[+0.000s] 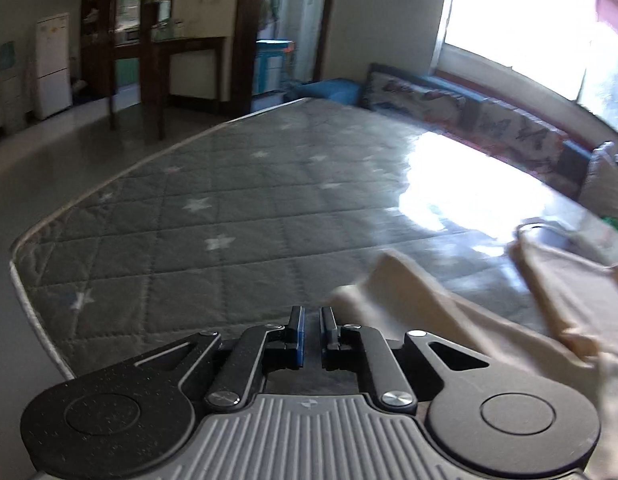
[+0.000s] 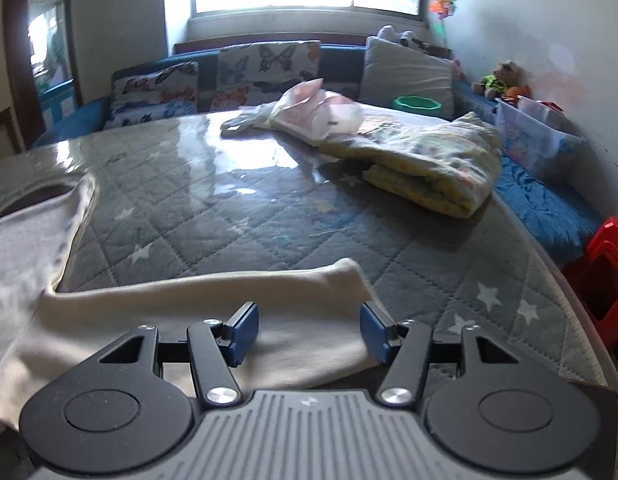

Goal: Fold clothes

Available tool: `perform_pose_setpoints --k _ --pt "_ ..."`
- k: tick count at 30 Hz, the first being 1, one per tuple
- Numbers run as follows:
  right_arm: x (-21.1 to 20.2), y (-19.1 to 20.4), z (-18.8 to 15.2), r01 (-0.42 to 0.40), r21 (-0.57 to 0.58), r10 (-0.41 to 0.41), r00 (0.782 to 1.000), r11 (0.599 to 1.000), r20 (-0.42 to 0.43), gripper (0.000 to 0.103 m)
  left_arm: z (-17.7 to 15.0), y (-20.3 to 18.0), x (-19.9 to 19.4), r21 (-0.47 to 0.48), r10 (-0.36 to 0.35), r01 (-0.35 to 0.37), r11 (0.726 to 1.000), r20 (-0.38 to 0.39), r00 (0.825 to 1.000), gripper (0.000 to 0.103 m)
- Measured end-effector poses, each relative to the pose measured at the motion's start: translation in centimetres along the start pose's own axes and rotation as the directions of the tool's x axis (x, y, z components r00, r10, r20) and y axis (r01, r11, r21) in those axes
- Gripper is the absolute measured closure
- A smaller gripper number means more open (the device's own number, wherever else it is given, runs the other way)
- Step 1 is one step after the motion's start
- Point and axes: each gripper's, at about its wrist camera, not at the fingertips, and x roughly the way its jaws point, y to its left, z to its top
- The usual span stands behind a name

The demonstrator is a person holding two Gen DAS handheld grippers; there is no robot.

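Note:
A cream long-sleeved garment lies on the grey quilted star-print mattress (image 1: 197,240). In the left wrist view the garment (image 1: 489,320) spreads to the right of my left gripper (image 1: 312,330), whose blue-padded fingers are nearly together with only a narrow gap and nothing between them. In the right wrist view a sleeve of the garment (image 2: 237,292) lies flat across the front, and its body (image 2: 25,248) with the neckline lies at the left. My right gripper (image 2: 309,330) is wide open just above the sleeve, with nothing held.
A folded yellow patterned blanket (image 2: 433,168) and a pink-white plastic bag (image 2: 317,112) lie at the far right of the mattress (image 2: 237,216). Butterfly cushions (image 2: 265,72) line the far edge under the window. A red stool (image 2: 605,276) and a clear storage box (image 2: 537,136) stand at the right. The mattress's left edge (image 1: 25,300) drops to the floor.

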Motion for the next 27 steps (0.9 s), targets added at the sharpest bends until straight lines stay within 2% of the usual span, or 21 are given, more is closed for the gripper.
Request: perform_pose_setpoints --k 3,5,8,10,13,16,18,20,22,25,27 --pt "-1.2 1.4 0.1 -0.037 -0.047 0.038 0.999 0.998 0.031 0.046 -0.1 -3.6 -1.6 0.052 -0.153 0.153 0.987 -0.005 0.988 0.094" --pt "-2.4 3.2 0.1 -0.093 -0.104 0.099 0.994 0.990 0.048 0.046 -0.6 -6.9 -2.3 0.107 -0.264 0.265 0.958 -0.026 0.964 0.094" --pt "-3.4 5.8 -0.5 -0.188 -0.172 0.197 0.980 0.967 0.038 0.045 -1.9 -11.8 -2.4 0.162 -0.426 0.440 0.883 -0.115 0.897 0.093" --pt "-3.7 7.6 -1.0 -0.239 -0.215 0.248 0.968 0.947 0.018 0.045 -3.2 -15.1 -2.5 0.205 -0.494 0.522 0.828 -0.176 0.852 0.093" --pt "-3.8 9.3 -1.9 -0.293 -0.262 0.301 0.954 0.920 -0.010 0.045 -5.0 -19.0 -2.2 0.250 -0.546 0.595 0.764 -0.242 0.802 0.093" --pt "-3.4 9.7 -2.9 -0.281 -0.314 0.283 0.958 0.907 -0.039 0.045 -6.9 -21.6 -2.0 0.291 -0.569 0.639 0.712 -0.294 0.768 0.093" --pt "-3.3 9.5 -3.4 -0.275 -0.337 0.274 0.960 0.900 -0.049 0.042 -8.0 -22.4 -1.8 0.313 -0.572 0.661 0.682 -0.335 0.749 0.093" --pt "-3.4 8.7 -3.8 -0.277 -0.327 0.276 0.960 0.904 -0.050 0.037 -9.0 -23.0 -1.5 0.346 -0.562 0.669 0.658 -0.366 0.742 0.093" --pt "-3.5 7.9 -4.0 -0.288 -0.300 0.284 0.957 0.910 -0.057 0.037 -9.7 -22.6 -2.1 0.374 -0.568 0.674 0.637 -0.364 0.739 0.093" --pt "-3.8 7.2 -4.3 -0.296 -0.293 0.292 0.955 0.909 -0.061 0.037 -9.8 -22.0 -2.6 0.384 -0.576 0.694 0.609 -0.387 0.720 0.093" --pt "-4.0 6.7 -4.4 -0.303 -0.286 0.297 0.953 0.909 -0.065 0.037 -9.8 -21.6 -2.9 0.403 -0.575 0.697 0.593 -0.393 0.717 0.093"
